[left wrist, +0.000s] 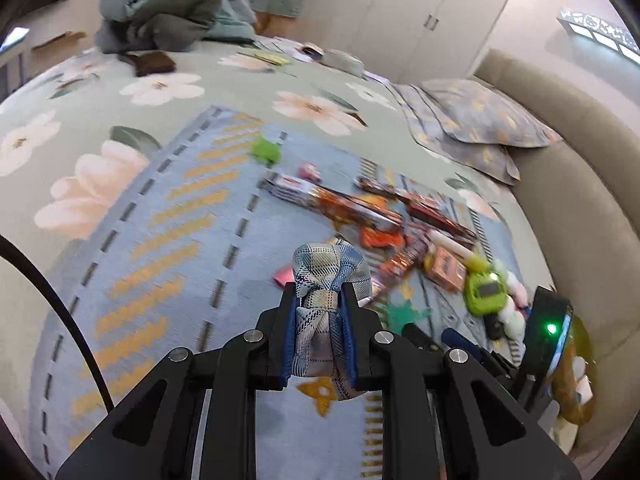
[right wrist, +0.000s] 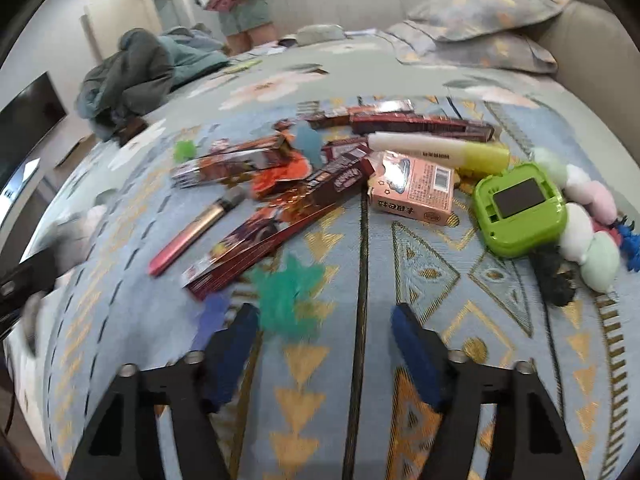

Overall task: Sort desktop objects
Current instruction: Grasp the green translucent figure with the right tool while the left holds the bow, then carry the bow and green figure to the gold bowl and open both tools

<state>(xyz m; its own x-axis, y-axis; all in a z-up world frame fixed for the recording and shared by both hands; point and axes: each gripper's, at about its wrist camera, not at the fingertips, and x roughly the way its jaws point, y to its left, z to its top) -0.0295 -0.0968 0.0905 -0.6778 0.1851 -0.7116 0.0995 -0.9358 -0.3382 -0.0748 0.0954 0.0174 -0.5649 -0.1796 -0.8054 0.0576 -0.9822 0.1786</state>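
Observation:
My left gripper (left wrist: 320, 292) is shut on a knotted blue-and-white plaid cloth (left wrist: 332, 264), held above the blue patterned blanket (left wrist: 168, 240). My right gripper (right wrist: 324, 312) stands open over the blanket with nothing between its fingers; a teal fuzzy piece (right wrist: 290, 300) lies just beyond its left finger. Ahead of it lies a heap: long snack boxes (right wrist: 276, 224), a pink pen (right wrist: 192, 232), a pink carton (right wrist: 414, 192), a white-and-yellow marker (right wrist: 436, 150), a green square gadget (right wrist: 520, 208) and a pastel plush string (right wrist: 588, 232).
The blanket lies on a floral bed sheet (left wrist: 160, 88). Pillows (right wrist: 480, 20) sit against a beige headboard (left wrist: 580, 200). A pile of grey-green clothes (left wrist: 160, 4) is at the far end, and a person (right wrist: 240, 0) stands beyond it holding a pink item.

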